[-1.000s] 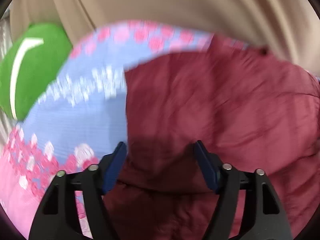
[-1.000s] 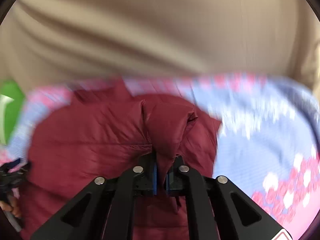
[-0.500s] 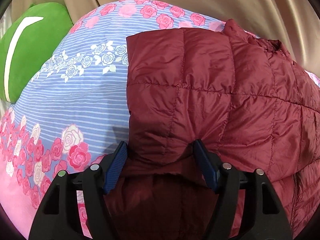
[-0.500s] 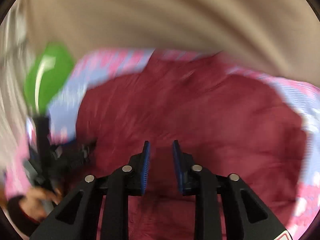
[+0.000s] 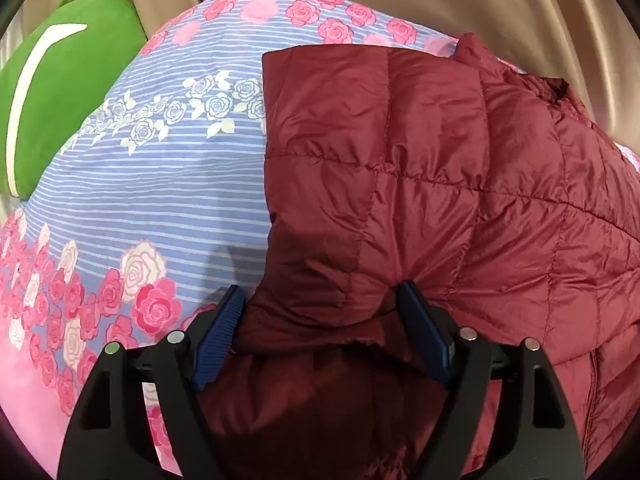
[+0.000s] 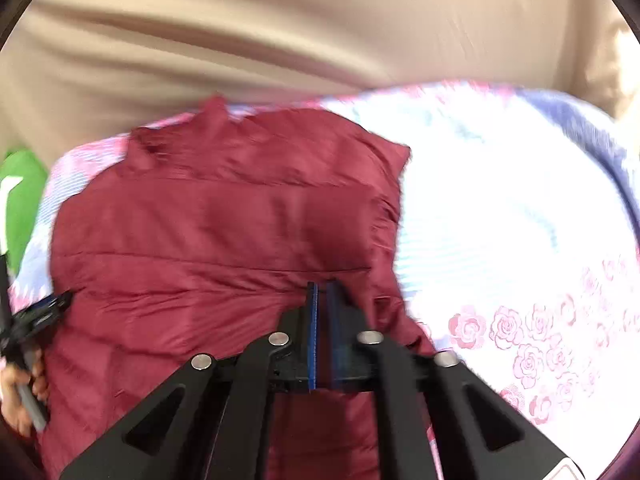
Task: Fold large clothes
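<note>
The left hand-held gripper [image 5: 320, 312] has its blue-padded jaws standing wide and opening further, with a bunched fold of the maroon quilted jacket [image 5: 460, 184] between them; the fabric fills the gap and brushes both pads, but the pads do not pinch it. In the right wrist view this same gripper shows small at the left rim, with part of the person's hand [image 6: 20, 392] around its handle.

The right hand-held gripper [image 6: 321, 292] has its jaws nearly together and closing, only a thin slit left between the blue pads. It sits low over the jacket's near part, and a sliver of maroon seems to lie in the slit; the picture is blurred, so I cannot tell whether cloth is truly pinched.

The jacket lies spread on the bed [image 5: 168, 184], over a bedspread of blue and white stripes with pink roses. Its left side is folded in, giving a straight vertical edge towards the middle of the bed, and its collar points to the bed's far edge. A zip line shows low on its right part, at the near right of the left wrist view. The bedspread lies bare to either side of the jacket.

A green cushion [image 5: 68, 92] with a white stripe sits at the far left corner of the bed. Beige curtain folds [image 6: 280, 40] hang beyond the far edge.
</note>
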